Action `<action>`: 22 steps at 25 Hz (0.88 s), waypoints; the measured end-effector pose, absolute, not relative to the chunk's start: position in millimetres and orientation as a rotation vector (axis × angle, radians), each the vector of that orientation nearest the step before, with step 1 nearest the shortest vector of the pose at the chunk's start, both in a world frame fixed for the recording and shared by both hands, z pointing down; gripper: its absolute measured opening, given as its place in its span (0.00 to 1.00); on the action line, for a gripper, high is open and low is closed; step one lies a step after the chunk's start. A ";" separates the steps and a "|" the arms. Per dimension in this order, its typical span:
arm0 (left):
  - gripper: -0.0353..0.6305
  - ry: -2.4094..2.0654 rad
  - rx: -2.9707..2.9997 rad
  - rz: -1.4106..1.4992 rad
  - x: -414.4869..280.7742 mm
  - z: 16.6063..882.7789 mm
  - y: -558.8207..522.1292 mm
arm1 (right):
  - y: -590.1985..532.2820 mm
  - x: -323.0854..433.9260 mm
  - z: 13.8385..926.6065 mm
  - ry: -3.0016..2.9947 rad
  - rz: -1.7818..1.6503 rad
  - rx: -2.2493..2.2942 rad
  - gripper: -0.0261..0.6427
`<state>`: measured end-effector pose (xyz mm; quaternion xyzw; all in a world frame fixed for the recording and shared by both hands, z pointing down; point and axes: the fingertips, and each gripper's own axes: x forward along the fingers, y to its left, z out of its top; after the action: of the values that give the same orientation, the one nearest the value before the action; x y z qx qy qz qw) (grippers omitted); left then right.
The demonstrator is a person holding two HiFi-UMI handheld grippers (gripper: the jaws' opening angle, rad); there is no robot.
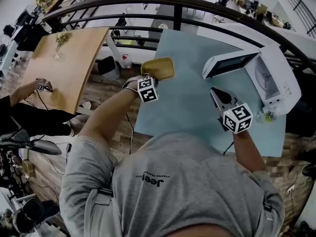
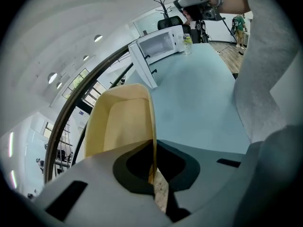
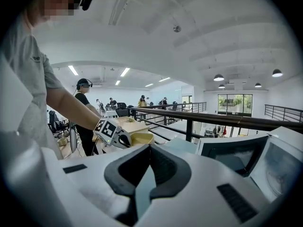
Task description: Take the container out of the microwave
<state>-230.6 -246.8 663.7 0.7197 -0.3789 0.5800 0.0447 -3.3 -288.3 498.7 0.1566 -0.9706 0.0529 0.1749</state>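
Note:
A shallow yellow container (image 1: pixel 159 67) hangs over the left part of the pale blue table (image 1: pixel 187 102). My left gripper (image 1: pixel 151 79) is shut on its near rim. In the left gripper view the container (image 2: pixel 118 122) fills the centre and its thin wall runs down between the jaws (image 2: pixel 154 174). My right gripper (image 1: pixel 215 93) is shut and holds nothing, in front of the white microwave (image 1: pixel 269 78), whose door (image 1: pixel 228 64) stands open. The right gripper view shows its shut jaws (image 3: pixel 142 193), with the left gripper (image 3: pixel 111 131) and the container (image 3: pixel 138 138) beyond.
A small greenish bottle (image 1: pixel 269 116) stands beside the microwave. A dark curved railing (image 1: pixel 173 4) borders the table's far side. A wooden table (image 1: pixel 64 68) lies to the left, with a seated person's hand (image 1: pixel 42 85) on it. Other people stand far off in the right gripper view.

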 end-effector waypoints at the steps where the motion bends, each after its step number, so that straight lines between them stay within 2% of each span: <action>1: 0.08 -1.159 2.192 1.763 -232.5 668.7 -244.6 | -285.7 -3.5 500.7 -2.743 0.152 0.443 0.07; 22: 0.08 -1.027 2.077 1.744 -234.1 767.4 -207.6 | -275.6 9.0 526.8 -2.655 0.187 0.461 0.07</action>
<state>-234.1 -207.6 767.4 0.7108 -0.3516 0.5971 0.1205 9.0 -275.6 526.8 0.1665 -0.9592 0.0674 0.2183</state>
